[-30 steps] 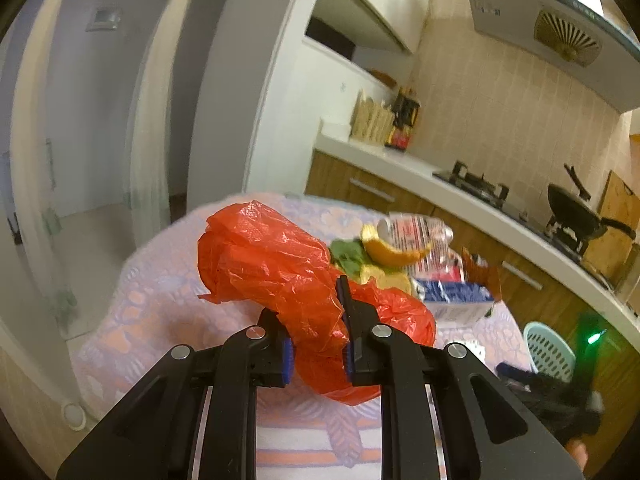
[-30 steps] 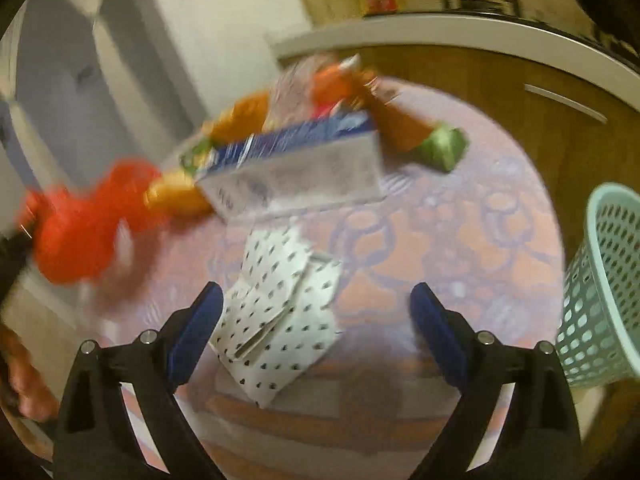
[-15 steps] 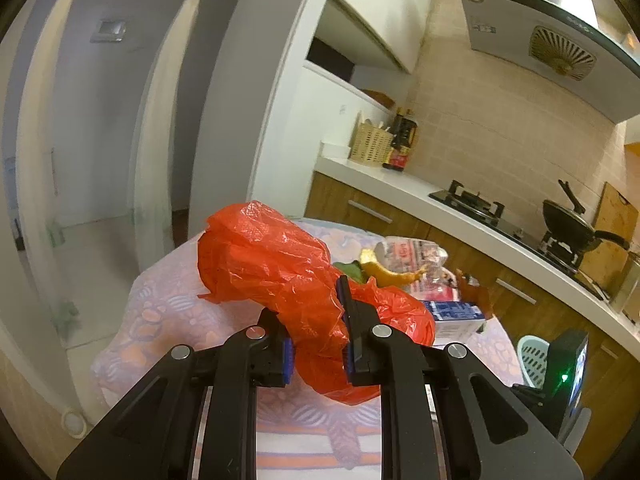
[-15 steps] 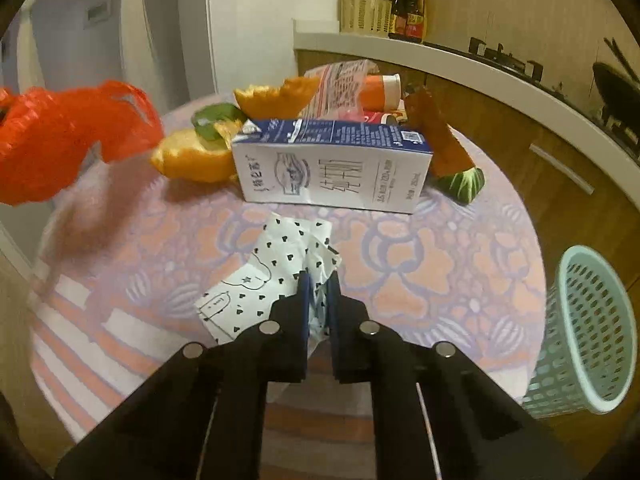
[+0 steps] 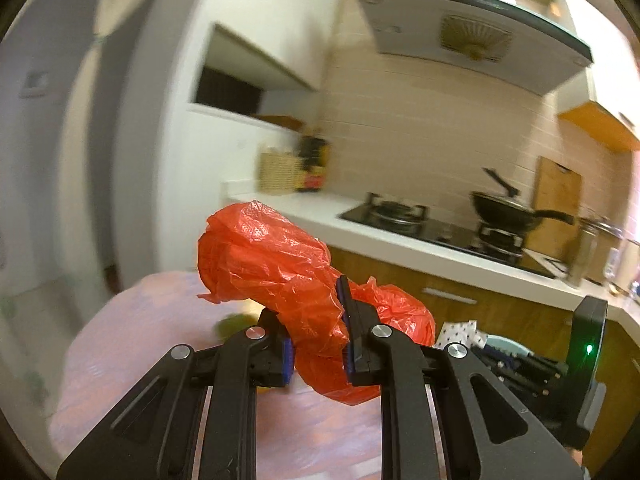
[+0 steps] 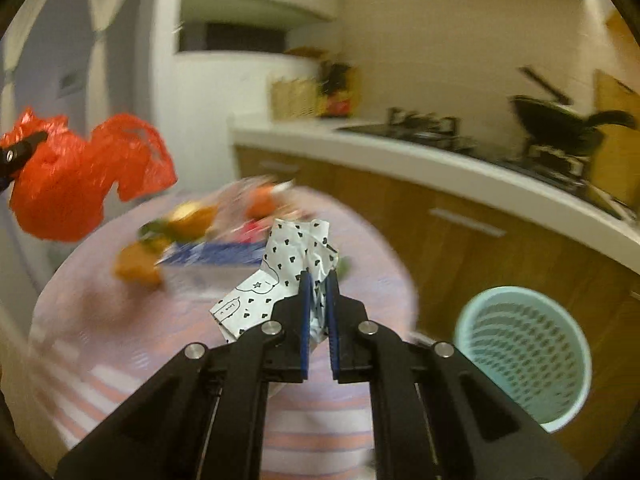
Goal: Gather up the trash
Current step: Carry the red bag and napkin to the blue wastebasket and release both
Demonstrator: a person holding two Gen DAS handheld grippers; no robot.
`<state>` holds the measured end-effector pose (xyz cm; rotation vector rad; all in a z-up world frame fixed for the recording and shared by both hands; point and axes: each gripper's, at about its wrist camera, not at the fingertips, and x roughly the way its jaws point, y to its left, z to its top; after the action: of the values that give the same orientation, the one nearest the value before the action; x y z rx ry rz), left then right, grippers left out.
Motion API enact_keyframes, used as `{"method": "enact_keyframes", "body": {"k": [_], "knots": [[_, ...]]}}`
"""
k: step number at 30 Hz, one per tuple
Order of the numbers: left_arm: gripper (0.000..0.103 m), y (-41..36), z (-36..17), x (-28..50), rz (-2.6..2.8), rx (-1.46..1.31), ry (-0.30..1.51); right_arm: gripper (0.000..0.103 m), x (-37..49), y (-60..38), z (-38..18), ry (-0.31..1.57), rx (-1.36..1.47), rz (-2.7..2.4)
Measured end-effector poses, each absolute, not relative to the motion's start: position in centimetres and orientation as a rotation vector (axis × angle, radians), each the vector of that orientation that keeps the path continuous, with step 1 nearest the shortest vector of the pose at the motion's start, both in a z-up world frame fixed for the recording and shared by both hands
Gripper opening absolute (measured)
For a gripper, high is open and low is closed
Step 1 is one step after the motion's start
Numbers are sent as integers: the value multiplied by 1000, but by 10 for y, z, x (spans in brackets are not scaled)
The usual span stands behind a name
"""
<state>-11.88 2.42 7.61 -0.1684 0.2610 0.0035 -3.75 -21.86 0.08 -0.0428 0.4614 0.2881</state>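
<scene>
My left gripper is shut on a crumpled red plastic bag and holds it up above the round table. The bag also shows at the left of the right wrist view. My right gripper is shut on a white paper wrapper with black hearts, lifted off the table. More trash lies blurred on the table behind it: orange peel, a blue and white carton, a plastic bottle.
A pale green mesh waste basket stands on the floor to the right of the table, in front of wooden cabinets. The kitchen counter carries a hob and a black pan. The right gripper's body is at the lower right of the left wrist view.
My right gripper closed on the heart-print paper and has lifted it off the table, swinging towards the basket. My left gripper has risen and turned right with the red bag.
</scene>
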Motion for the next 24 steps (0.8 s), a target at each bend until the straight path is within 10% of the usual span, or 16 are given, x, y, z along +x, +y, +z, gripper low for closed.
{"method": "enact_keyframes", "body": {"k": [24], "knots": [[16,-256,-1,82,-536,55,587,7,48,-453,-74,722,227,-207]]}}
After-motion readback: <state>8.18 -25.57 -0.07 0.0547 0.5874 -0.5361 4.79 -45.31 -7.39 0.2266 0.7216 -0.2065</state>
